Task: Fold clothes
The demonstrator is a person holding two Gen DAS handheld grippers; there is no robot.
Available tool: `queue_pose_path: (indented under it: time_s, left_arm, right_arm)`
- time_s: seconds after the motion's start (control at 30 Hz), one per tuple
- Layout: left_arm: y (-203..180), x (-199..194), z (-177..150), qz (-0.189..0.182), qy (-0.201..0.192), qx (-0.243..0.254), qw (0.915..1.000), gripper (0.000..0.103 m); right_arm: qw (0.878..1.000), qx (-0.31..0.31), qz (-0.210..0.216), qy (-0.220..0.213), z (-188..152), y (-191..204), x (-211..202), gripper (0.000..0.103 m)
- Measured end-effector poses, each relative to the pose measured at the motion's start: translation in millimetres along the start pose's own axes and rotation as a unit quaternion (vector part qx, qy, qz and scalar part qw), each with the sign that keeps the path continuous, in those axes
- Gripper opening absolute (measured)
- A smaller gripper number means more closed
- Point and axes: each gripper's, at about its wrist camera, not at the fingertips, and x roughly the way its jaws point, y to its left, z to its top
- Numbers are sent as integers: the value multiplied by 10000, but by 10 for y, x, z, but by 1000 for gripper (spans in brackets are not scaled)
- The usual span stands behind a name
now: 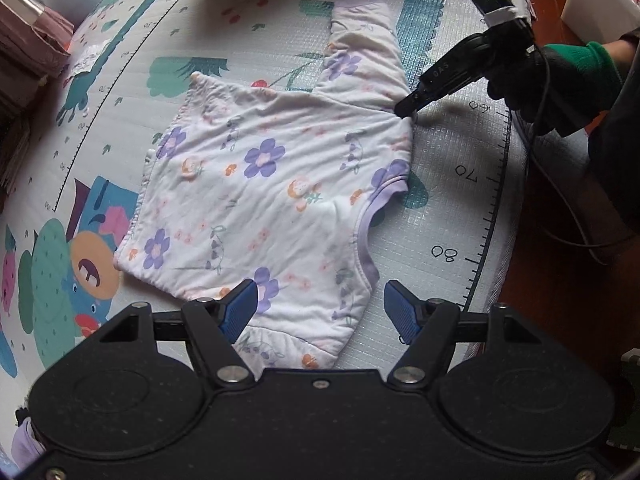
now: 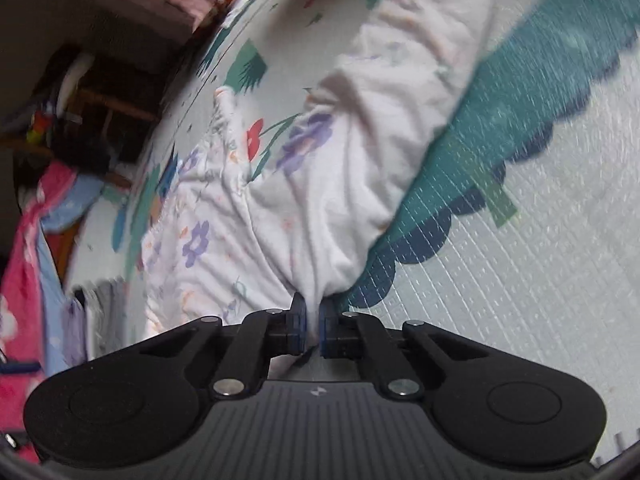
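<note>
Right claw [image 2: 313, 322] pinched shut on a thin bit of the floral top [image 1: 264, 200] by the sleeve seam; left claw [image 1: 320, 308] open, hovering over the near shoulder. Spread on the play mat [image 1: 460, 216]. Could slip out or bunch (tiny pinch) if tugged.

We note a home, cartoon-printed play mat [image 1: 100, 128] with a ruler edge, stacked clothes [image 1: 24, 72], wooden floor [image 1: 560, 300].
</note>
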Motion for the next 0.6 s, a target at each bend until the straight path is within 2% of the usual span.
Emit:
queue_pose_path:
  time_s: [0.07,0.13,0.2,0.27,0.33,0.43,0.5,0.53,0.57,0.6]
  left_arm:
    - [52,35,2,-75,-80,-164,9998,70]
    - [153,112,107,-378,-435,-581,9966,67]
    - [276,251,288,-841,-850,-927,9885,48]
    - [361,484,522,-938,-1114,-1222,9818,39]
    - [482,754,757,-888,-1422,-1688,9713,36]
    - [756,1151,1109,-718,-1724,-2665,9456,36]
    - [973,1389,1343,-725,-1764,-3320,9238,36]
    - [1048,1475,1478,-647,-1770,-3468,9188,36]
    - [1114,1547,1615,-527,-1734,-3491,9194,36]
    - [1186,1604,1746,-424,-1713,-3485,9205,36]
  right_arm:
    - [10000,43,27,-18,24,7,-10,16]
    - [9999,103,63,-83,32,-10,-51,17]
    - [9996,43,82,-260,29,-16,-142,21]
    - [9991,-91,188,-381,39,-13,-234,21]
    - [9996,-106,211,-164,35,-37,-193,21]
    - [9995,7,262,164,-17,-72,-63,21]
    - [9992,-10,366,176,-6,-40,-70,35]
    - [9989,-37,426,168,3,-13,-73,50]
    - [9987,-83,474,163,8,21,-70,59]
    - [9986,-195,458,172,7,65,-59,60]
